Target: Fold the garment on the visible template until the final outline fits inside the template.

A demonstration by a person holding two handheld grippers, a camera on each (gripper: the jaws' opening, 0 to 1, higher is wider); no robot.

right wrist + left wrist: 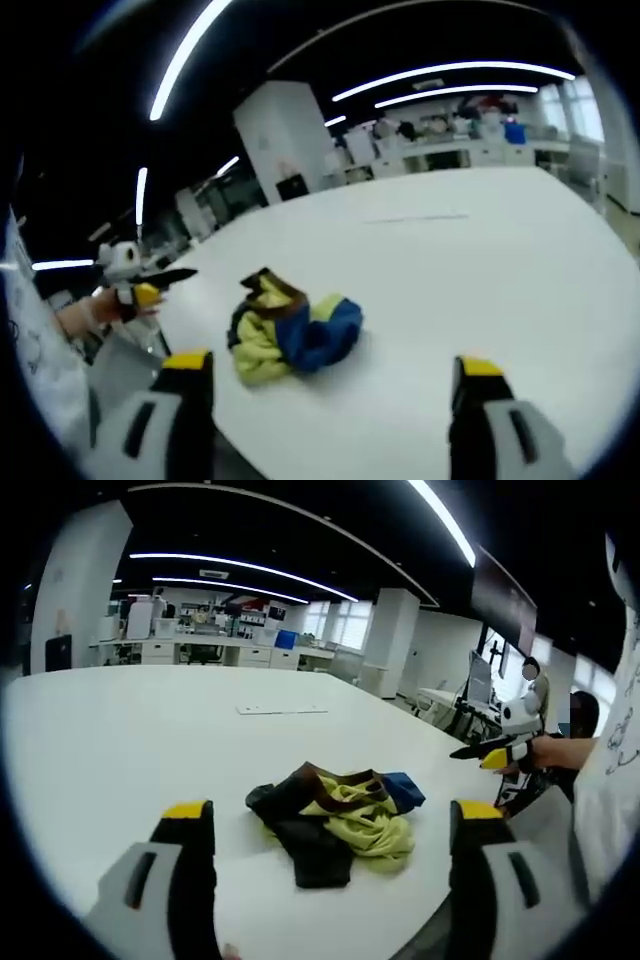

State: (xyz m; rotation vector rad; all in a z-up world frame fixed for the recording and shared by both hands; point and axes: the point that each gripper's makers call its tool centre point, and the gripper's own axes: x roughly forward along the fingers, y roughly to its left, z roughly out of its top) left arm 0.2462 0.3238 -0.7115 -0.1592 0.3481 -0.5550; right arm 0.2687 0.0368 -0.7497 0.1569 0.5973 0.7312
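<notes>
left tool [335, 832] jaws wide apart, empty | crumpled garment [335, 820] bunched on white worktop [120, 730] near its edge, straight ahead between both tools, long axis roughly left-right | right tool [325, 380] spread, empty, about equally near | template outline: cannot tell

One crumpled garment [335, 818], in yellow, brown, black and blue patches. One white table [150, 740]. One thin pale strip [282, 709] lying flat farther out on the table. Two tools: the left tool [335, 825] and the right tool [330, 385], each with two yellow-tipped jaws.
</notes>
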